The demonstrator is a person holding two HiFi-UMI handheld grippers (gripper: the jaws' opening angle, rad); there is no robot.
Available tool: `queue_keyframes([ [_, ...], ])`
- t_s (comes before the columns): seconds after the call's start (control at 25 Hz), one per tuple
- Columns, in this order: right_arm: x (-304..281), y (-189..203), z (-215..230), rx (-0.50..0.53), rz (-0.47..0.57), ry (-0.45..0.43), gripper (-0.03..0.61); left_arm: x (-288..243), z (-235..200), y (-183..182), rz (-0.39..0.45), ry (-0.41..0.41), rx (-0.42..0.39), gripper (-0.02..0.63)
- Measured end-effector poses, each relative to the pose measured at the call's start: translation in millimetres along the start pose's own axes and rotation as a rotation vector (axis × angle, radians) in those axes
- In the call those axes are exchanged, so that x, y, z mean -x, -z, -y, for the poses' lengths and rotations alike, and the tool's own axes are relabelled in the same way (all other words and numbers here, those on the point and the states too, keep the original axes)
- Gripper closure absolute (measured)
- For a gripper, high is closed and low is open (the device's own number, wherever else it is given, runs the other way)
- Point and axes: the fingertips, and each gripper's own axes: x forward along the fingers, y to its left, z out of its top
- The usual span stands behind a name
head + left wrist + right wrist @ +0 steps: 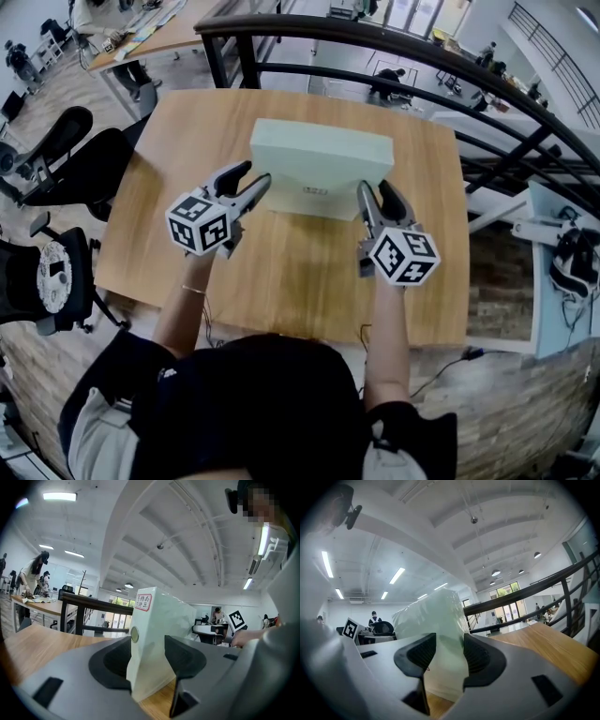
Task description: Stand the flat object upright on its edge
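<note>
A flat pale green box [319, 155] stands tall on its long edge near the far side of the wooden table [281, 272]. My left gripper [253, 180] is shut on its left end. My right gripper [375, 193] is shut on its right end. In the left gripper view the box [157, 625] rises narrow between the jaws of the left gripper [147, 660], with a red-framed label [143, 602] near the top and a round seal [134, 633] on its edge. The right gripper view shows the box [436, 616] pinched in the right gripper [449, 660]. Whether its lower edge touches the wood I cannot tell.
A black railing [375, 42] runs behind and to the right of the table. Black office chairs [66, 141] stand at the left. Bare tabletop lies between the box and the near edge [281, 333].
</note>
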Motion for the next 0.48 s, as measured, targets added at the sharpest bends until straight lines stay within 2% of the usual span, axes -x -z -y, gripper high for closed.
queue_keyframes([
  [0.48, 12.7, -3.7, -16.5, 0.004, 0.010, -0.011, 0.405, 19.4, 10.3, 2.6, 0.002, -0.017, 0.005, 0.402],
])
